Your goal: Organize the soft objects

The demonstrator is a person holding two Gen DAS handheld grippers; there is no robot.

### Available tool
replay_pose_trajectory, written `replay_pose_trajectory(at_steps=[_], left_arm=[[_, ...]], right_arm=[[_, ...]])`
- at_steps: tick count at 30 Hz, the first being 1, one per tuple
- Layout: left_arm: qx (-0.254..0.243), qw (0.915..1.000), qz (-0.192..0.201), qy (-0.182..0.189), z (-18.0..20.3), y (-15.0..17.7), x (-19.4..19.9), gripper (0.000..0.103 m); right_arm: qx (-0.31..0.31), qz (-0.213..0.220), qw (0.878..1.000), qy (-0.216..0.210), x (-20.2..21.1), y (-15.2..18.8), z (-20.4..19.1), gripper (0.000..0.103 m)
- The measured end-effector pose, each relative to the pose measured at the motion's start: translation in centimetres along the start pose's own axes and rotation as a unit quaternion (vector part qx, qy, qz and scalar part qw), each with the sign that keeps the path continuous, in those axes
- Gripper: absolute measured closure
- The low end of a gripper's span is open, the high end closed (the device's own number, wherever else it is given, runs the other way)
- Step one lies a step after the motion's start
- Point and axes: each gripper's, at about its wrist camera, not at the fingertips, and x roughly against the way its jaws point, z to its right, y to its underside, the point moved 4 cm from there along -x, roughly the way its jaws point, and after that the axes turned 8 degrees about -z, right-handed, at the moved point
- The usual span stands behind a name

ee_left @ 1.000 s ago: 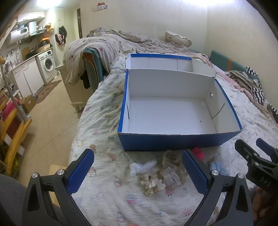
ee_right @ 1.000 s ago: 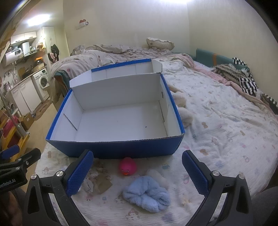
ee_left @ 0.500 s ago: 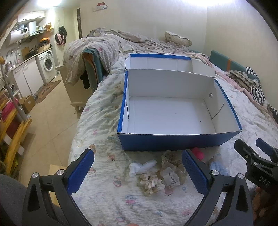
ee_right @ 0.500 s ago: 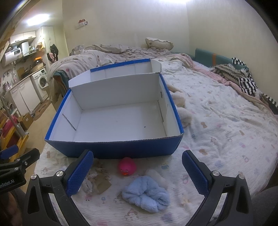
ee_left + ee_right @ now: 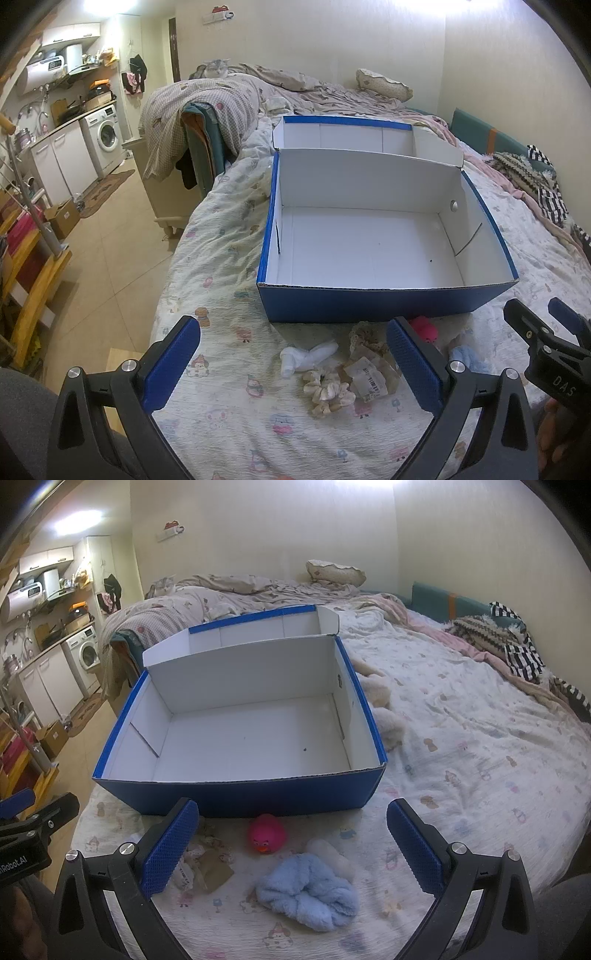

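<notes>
Box: blue shoebox [image 5: 384,301], empty, long axis parallel to the bed's [image 5: 480,738] near edge, lid hinged back.
Soft objects: blue scrunchie [image 5: 308,891], cream scrunchie [image 5: 327,391], white sock [image 5: 308,356], along that edge.
Left tongs [image 5: 293,363]: wide open, empty.
Right tongs [image 5: 291,845]: wide open, empty.

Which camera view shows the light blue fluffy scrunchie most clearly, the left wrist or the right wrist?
The right wrist view. There the light blue scrunchie lies whole and unblocked between the open fingers of the right gripper. In the left wrist view only a small part of it shows, behind a finger of the left gripper.
</notes>
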Motion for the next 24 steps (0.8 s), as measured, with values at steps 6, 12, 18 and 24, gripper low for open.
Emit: replay_pose_trajectory(at_steps=[6,12,18,24], left_arm=[[0.0,1.0,0.0,0.0,0.0,-0.05,0.02,0.002],[-0.001,1.0,0.0,0.0,0.02,-0.02,0.02,0.002],[0.0,1.0,0.002,-0.001,0.06,-0.04,-0.01,0.002],[0.0,1.0,0.003,0.002,0.21,-0.11,0.16,0.002]], right_arm=[[0.0,0.0,1.0,0.0,-0.02,0.03,-0.02,0.0],[0.0,0.0,1.0,0.0,0.01,0.04,-0.04,0.0],[0.003,0.001,1.0,0.0,-0.01,0.07,-0.12,0.0],[0.01,0.0,1.0,-0.001,0.04,0.29,-0.43,0.0]])
